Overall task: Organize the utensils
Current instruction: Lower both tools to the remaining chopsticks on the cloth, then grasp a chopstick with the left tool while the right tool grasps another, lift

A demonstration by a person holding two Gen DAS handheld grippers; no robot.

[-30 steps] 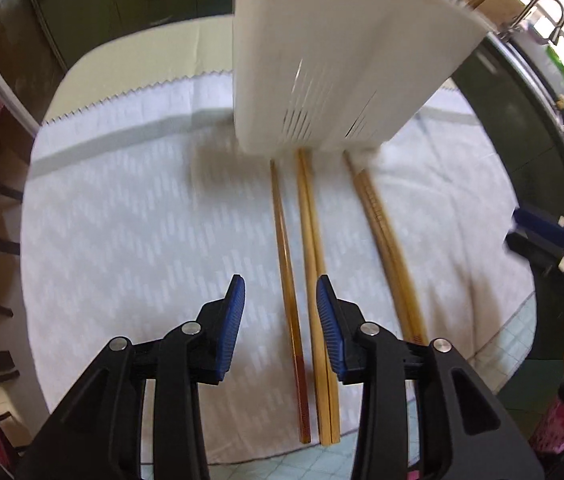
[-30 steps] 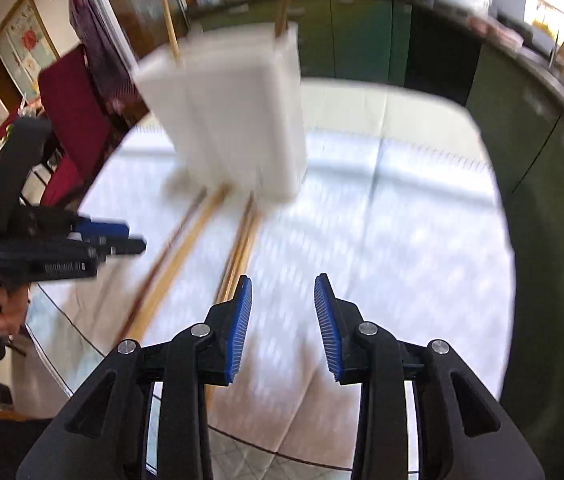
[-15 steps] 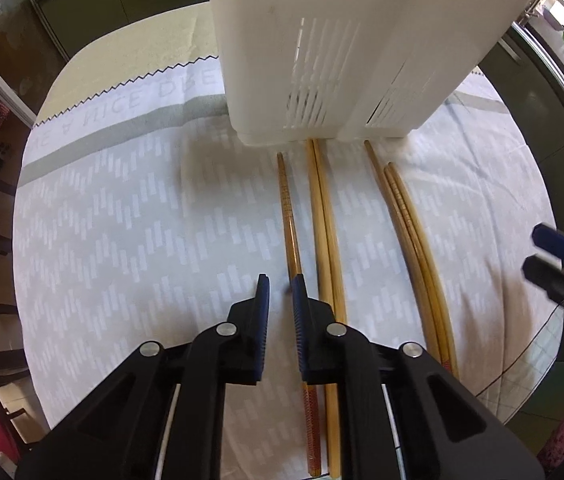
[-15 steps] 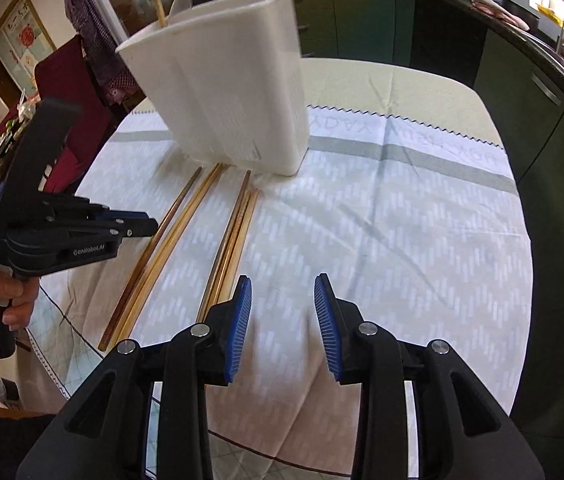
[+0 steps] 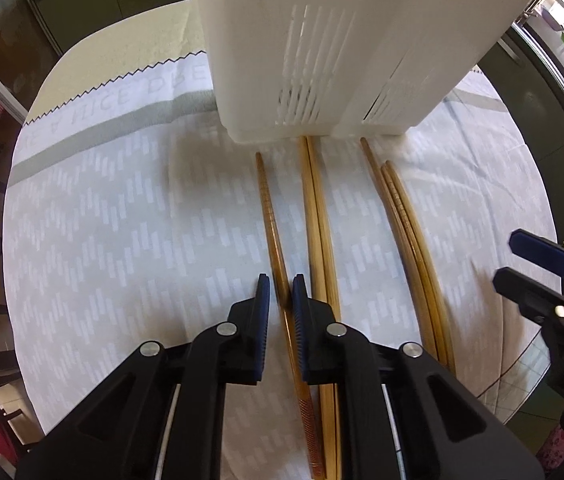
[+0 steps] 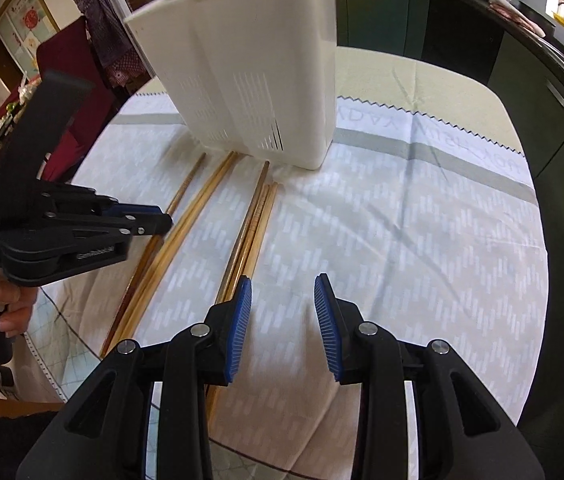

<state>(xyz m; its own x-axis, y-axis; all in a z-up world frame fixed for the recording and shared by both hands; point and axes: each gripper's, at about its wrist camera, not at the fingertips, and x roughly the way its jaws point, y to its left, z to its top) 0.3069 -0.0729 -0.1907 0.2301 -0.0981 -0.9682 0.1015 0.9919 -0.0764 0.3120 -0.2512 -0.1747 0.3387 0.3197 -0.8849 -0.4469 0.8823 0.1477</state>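
Several wooden chopsticks lie side by side on the white tablecloth (image 5: 102, 220) in front of a white slotted utensil holder (image 5: 341, 40). My left gripper (image 5: 280, 286) is shut on the leftmost, darker chopstick (image 5: 268, 204), low over the cloth. A pale pair (image 5: 317, 216) lies just to its right, and another group (image 5: 409, 224) farther right. My right gripper (image 6: 283, 286) is open and empty, hovering beside the right group (image 6: 254, 220). The holder (image 6: 250, 68) has chopsticks standing in it.
The table edge (image 6: 82, 344) is close behind the chopsticks' near ends. Dark green cabinets (image 6: 541, 80) run along the back and right. A red chair (image 6: 82, 92) stands at the left, behind the left gripper (image 6: 150, 218).
My left gripper has moved forward and down and closed from wide open onto the leftmost chopstick. The right gripper has steadied, staying open.
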